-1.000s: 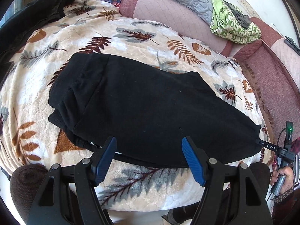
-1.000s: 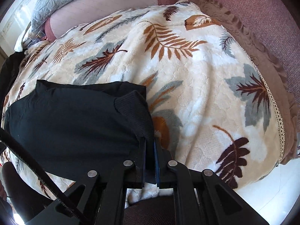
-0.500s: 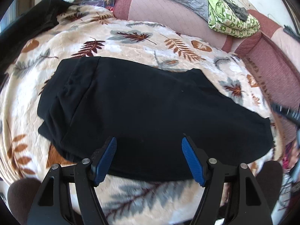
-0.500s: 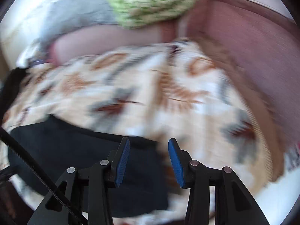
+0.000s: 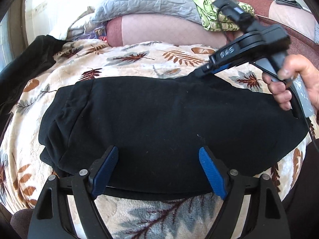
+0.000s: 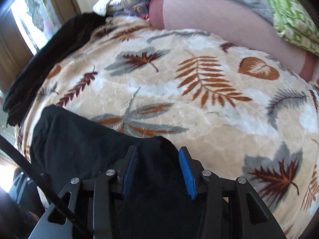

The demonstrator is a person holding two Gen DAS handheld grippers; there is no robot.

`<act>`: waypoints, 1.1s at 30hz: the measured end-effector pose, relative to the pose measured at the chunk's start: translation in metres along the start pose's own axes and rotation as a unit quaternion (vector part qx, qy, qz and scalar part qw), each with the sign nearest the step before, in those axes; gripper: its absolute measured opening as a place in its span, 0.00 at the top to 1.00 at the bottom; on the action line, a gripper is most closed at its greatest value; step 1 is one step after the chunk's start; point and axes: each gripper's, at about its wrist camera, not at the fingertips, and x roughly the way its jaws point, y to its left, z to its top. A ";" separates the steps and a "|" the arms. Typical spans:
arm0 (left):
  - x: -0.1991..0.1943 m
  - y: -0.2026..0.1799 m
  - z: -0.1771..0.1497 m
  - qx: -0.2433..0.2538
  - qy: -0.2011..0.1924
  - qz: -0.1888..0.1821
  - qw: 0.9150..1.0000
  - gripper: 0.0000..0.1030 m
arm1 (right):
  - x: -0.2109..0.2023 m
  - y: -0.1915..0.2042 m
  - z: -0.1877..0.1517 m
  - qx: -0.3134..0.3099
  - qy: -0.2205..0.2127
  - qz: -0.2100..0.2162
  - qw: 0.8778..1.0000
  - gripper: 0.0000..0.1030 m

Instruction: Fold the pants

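Note:
The black pants [image 5: 159, 123] lie folded lengthwise across a leaf-print blanket [image 5: 139, 59]. My left gripper [image 5: 158, 171] is open, with its blue pads over the pants' near edge and nothing between them. My right gripper [image 6: 157, 171] is open above the pants' far edge [image 6: 95, 149]. In the left wrist view the right gripper [image 5: 201, 72] hovers at the pants' far edge, right of centre, held by a hand [image 5: 293, 79].
A pink bolster [image 5: 169, 29], a grey quilt [image 5: 147, 2] and a green patterned cloth [image 5: 215, 20] lie beyond the blanket. Another dark garment [image 6: 49, 59] lies at the blanket's left edge. A maroon sofa arm [image 5: 299, 37] is at the right.
My right gripper let go of the pants' end, opened, and moved up and left to the far edge. My left gripper stayed open and shifted forward over the near edge.

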 end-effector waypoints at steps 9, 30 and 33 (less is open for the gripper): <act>0.003 -0.003 -0.001 -0.004 -0.012 0.002 1.000 0.15 | 0.019 -0.013 0.024 0.023 0.025 -0.022 0.999 0.98; -0.044 0.058 0.060 -0.105 -0.058 -0.018 0.993 0.10 | -0.021 -0.004 0.008 0.061 -0.032 -0.007 0.998 0.77; -0.017 0.087 0.061 -0.141 -0.026 0.022 0.989 0.10 | -0.001 0.005 0.008 0.086 -0.018 0.038 0.995 0.77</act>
